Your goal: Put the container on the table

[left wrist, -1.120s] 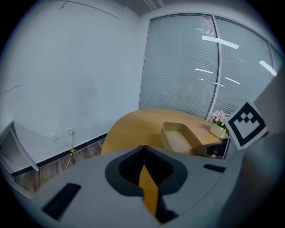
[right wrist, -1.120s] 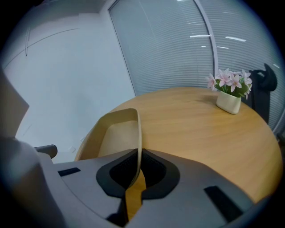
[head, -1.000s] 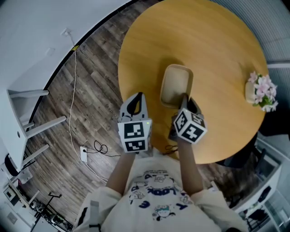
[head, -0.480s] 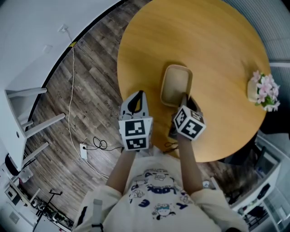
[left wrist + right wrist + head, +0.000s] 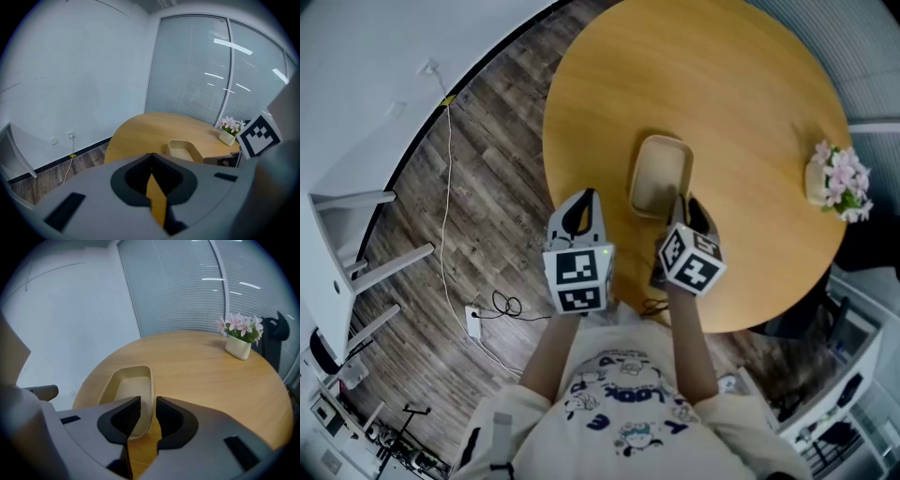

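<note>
A beige oblong container [image 5: 661, 173] rests on the round wooden table [image 5: 741, 84], near its front edge. My right gripper [image 5: 682, 202] is at the container's near end. In the right gripper view the container [image 5: 125, 387] has its right wall between the jaws of my right gripper [image 5: 148, 401], one jaw inside and one outside, shut on that wall. My left gripper [image 5: 587, 195] hangs left of the container by the table's edge. In its own view the left gripper [image 5: 151, 155] is shut on nothing, with the container [image 5: 183, 149] ahead to the right.
A small white pot of pink flowers [image 5: 834, 183] stands at the table's far right edge [image 5: 239, 338]. Wood floor lies to the left with a white cable and socket [image 5: 473, 319]. White furniture [image 5: 356, 253] stands at the far left. A dark chair [image 5: 277, 333] is behind the table.
Both grippers and the container keep their places. Only the head view has shifted slightly.
</note>
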The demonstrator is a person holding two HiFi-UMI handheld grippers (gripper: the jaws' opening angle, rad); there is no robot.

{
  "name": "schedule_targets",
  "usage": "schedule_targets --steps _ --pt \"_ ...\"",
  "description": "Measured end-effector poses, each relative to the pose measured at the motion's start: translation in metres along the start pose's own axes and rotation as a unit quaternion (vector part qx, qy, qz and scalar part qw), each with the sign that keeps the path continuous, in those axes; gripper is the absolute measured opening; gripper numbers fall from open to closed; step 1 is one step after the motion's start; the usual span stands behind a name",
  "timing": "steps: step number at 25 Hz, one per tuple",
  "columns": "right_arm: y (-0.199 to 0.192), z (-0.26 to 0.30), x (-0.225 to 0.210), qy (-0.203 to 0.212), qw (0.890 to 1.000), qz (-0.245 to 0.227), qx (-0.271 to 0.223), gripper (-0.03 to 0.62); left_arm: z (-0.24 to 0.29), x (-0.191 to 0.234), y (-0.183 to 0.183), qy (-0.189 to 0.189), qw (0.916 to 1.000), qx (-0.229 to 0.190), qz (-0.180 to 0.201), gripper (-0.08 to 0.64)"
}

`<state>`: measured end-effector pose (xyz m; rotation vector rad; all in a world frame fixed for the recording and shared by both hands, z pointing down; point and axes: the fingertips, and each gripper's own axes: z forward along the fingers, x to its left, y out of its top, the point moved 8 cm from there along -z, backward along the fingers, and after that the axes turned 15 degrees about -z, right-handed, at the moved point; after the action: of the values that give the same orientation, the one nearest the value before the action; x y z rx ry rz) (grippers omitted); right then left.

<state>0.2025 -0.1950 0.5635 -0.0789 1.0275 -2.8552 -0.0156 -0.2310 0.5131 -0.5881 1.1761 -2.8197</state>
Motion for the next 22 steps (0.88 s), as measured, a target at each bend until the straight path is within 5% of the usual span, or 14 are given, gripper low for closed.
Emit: schedule_targets --steps 8,22 --pt "0.046 -0.054 0.015 -0.012 0.992 -0.044 -0.115 0.083 -0.025 -0.009 0.036 -0.035 0.998 -0.053 0.009 0.003" --pt "0.124 -0.145 0.025 -0.013 0.954 -0.063 -0.292 0.064 -0.075 -0.045 0.107 -0.105 0.9804 -0.162 0.042 0.003"
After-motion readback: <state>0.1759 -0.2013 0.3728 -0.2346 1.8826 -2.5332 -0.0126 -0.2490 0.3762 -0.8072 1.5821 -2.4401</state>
